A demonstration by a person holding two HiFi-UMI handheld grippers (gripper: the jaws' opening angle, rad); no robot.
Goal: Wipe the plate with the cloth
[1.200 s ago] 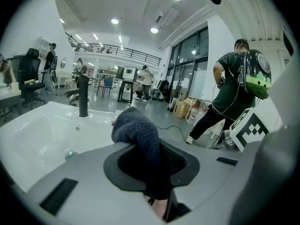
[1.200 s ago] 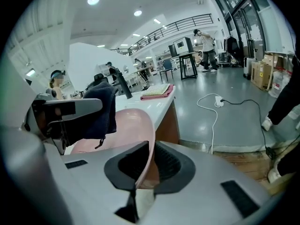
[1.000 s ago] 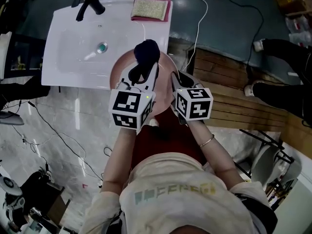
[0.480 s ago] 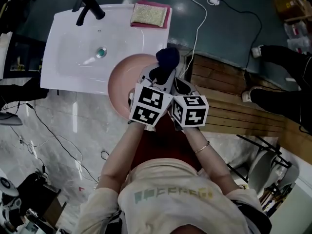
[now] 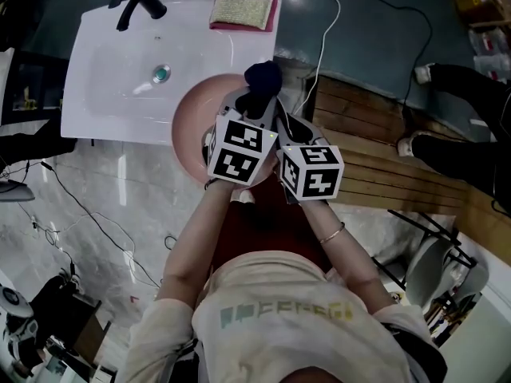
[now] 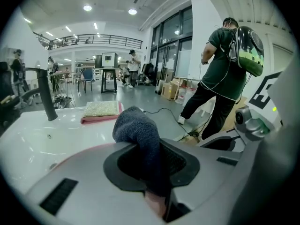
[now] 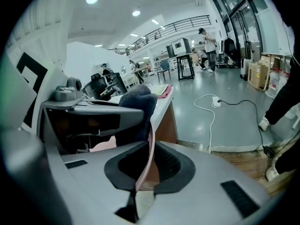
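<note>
Since a second ago, your left hand-held gripper (image 5: 254,108) has carried the cloth (image 5: 263,78) from the plate's upper middle to its upper right edge. Its marker cube (image 5: 238,150) now sits close against the other cube, and the right hand-held gripper (image 5: 287,130) has kept its place.

You are mid-wipe. The left jaws are clamped on the dark cloth (image 6: 140,135), which bulges out past the pads in a bunched wad. The right jaws are closed on the rim of the pink plate (image 7: 146,163), so the plate is in the air, not set down. In the head view it hangs at centre frame, over the lower right corner of the white sink (image 5: 112,70).

To my eye the next move calls for drawing the wad back over the plate's face toward the left of the frame. Keep steady pressure on it while the right grip braces the rim against that push.

The plate (image 5: 192,126) is round, so it has no long axis. Its face turns up toward the head camera, and in the right gripper view it shows edge-on, rising from the jaws. The cloth's length runs along the left jaws, toward the top of the head view.
</note>
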